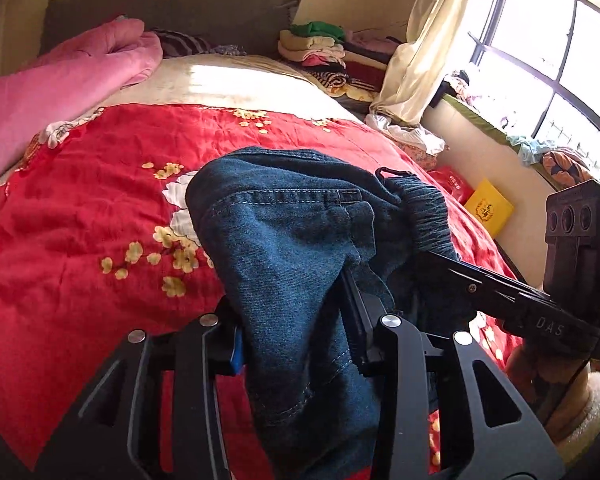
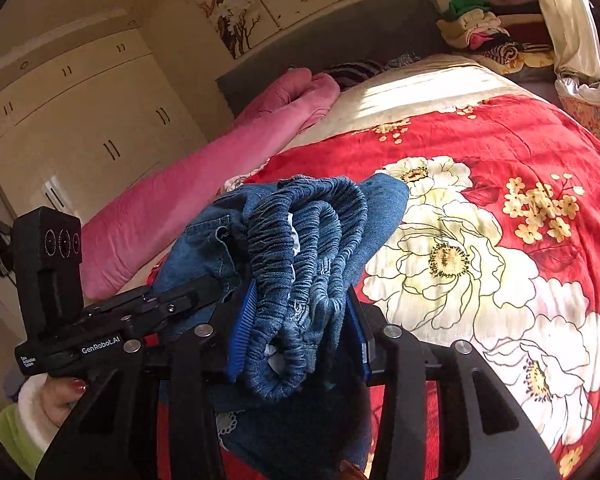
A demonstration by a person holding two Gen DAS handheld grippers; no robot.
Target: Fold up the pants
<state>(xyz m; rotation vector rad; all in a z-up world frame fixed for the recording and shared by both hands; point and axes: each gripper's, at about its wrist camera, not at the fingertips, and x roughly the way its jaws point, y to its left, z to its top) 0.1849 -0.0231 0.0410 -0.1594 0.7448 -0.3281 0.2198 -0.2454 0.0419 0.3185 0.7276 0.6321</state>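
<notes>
Gripping a thick bunch of denim, the left gripper (image 1: 296, 320) is holding the pants (image 1: 292, 232) up above the bed. In the left wrist view its two fingers are pressing on the cloth from both sides, and the dark blue fabric is filling the whole gap between them and hanging down below. A seam with light stitching is running across the top of the bundle. The gathered elastic waistband (image 1: 424, 212) is lying at the right side of this bundle, where the right gripper (image 1: 452, 270) is reaching in from the right; its tip is hidden in the denim there, so from this view I cannot tell how its fingers are standing.

In the right wrist view the right gripper (image 2: 296, 328) is pinching the waistband (image 2: 300, 248), which is folded into several ribbed layers between the blue pads (image 2: 242, 328). The left gripper (image 2: 196, 300) is coming in from the left side and is touching the same bundle. A hand with red nails (image 2: 70, 394) is holding its handle.

Under the pants the red floral quilt (image 2: 500, 140) is covering the bed. A pink blanket (image 1: 60, 84) is lying along the far side, and a pile of folded clothes (image 1: 320, 52) is sitting near the curtain (image 1: 424, 48) and the bright window (image 1: 540, 40).
</notes>
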